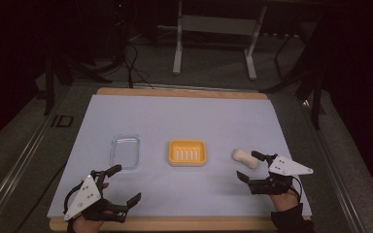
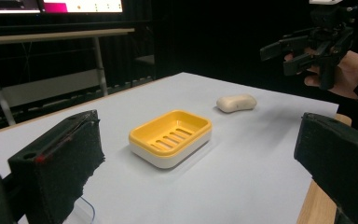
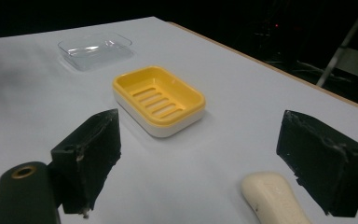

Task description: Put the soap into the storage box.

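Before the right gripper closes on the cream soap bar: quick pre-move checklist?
1. Right gripper jaws open: ok.
2. Cream waisted soap bar between the jaws: cannot tell; in the right gripper view it lies close to one jaw, partly cut off by the frame edge.
3. Soap bar lying flat on the white table sheet: ok.
4. Yellow slotted soap dish empty: ok.
5. Clear plastic lid lying apart from the dish: ok.
6. Left gripper open, away from the soap: ok.

Both grippers sit low in the frame, left gripper (image 1: 125, 184) and right gripper (image 1: 250, 166), jaws spread wide.
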